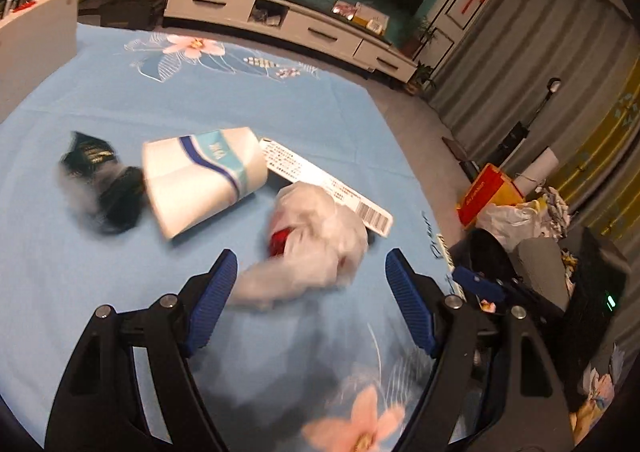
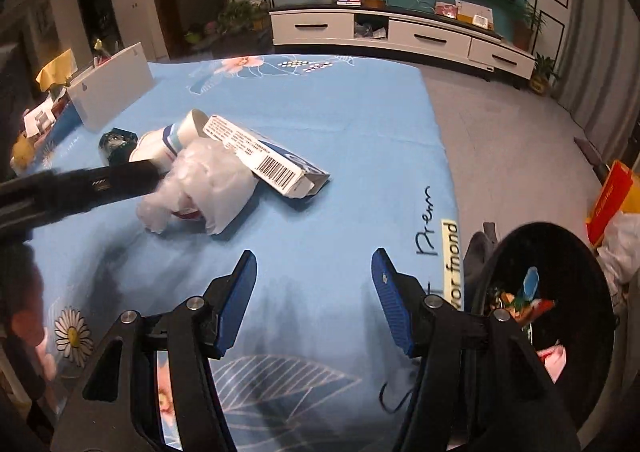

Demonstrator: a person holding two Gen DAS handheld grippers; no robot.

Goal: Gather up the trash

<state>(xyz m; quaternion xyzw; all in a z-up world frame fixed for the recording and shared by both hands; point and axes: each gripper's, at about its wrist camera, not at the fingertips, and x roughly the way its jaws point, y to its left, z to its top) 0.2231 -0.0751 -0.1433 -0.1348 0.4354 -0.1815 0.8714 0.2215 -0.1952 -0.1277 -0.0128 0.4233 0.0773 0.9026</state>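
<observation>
A: Trash: crumpled plastic bag (image 1: 316, 240), paper cup (image 1: 200, 176), long carton (image 2: 264, 156), dark wrapper (image 1: 96, 176), clustered mid-bench (image 2: 340, 112) on the blue cloth.
B: Left hand-held gripper (image 1: 310, 292) jaws apart, nearly straddling the bag. Right hand-held gripper (image 2: 314, 288) apart, empty. Black bin (image 2: 552, 292) right of the bench.

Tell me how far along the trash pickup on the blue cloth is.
Some wrappers already lie in the round black bin. Both the left gripper and the right gripper are open and empty. Left on the cloth: the crumpled clear plastic bag, white paper cup, long white barcoded carton and dark wrapper.
</observation>
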